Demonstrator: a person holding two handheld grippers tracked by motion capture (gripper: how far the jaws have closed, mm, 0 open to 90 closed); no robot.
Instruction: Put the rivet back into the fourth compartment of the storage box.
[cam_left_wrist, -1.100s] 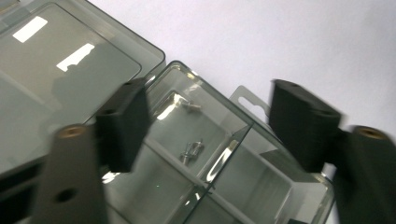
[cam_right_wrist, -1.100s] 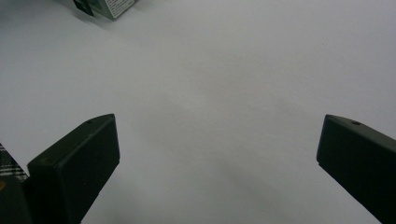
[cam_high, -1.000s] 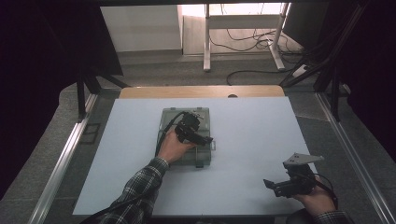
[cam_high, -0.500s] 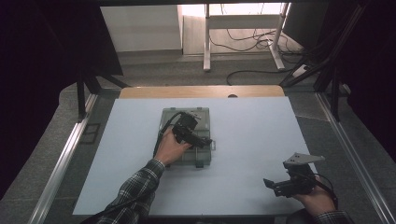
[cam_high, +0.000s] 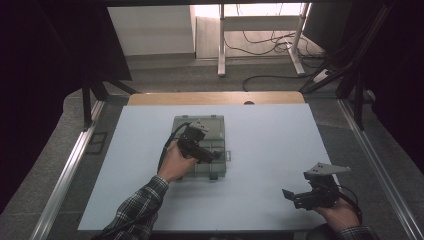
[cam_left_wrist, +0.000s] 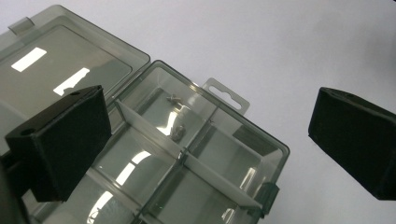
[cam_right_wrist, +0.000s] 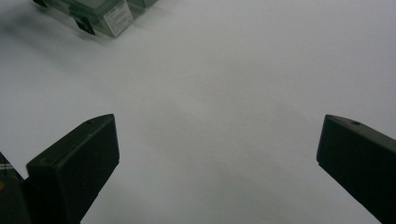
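Compartment box (cam_left_wrist: 187, 154), a smoky clear plastic organiser, lies open on the white table (cam_high: 270, 140) directly beneath the left gripper (cam_left_wrist: 205, 140), its lid (cam_left_wrist: 60, 70) folded back flat past the left-hand jaw. In the left gripper view the jaws have just been opening and now stand as wide as they go, with nothing clamped between them; the dividers and cells sit in the gap below. One cell, just above the midpoint between the jaws, holds a couple of small pale parts (cam_left_wrist: 176, 130), so I judge that something has been dropped in and the hand is coming off the box. Closing the lid and snapping the latch (cam_left_wrist: 266, 193), near the right-hand jaw, looks like what remains.

The right gripper (cam_right_wrist: 215, 154) hangs well apart over bare table, jaws spread wide and empty, with a corner of the box far ahead beyond its left-hand jaw.

What the small parts are is too tiny to tell. The near cells are cut off at the frame's bottom edge, and glare hides whether they hold anything.
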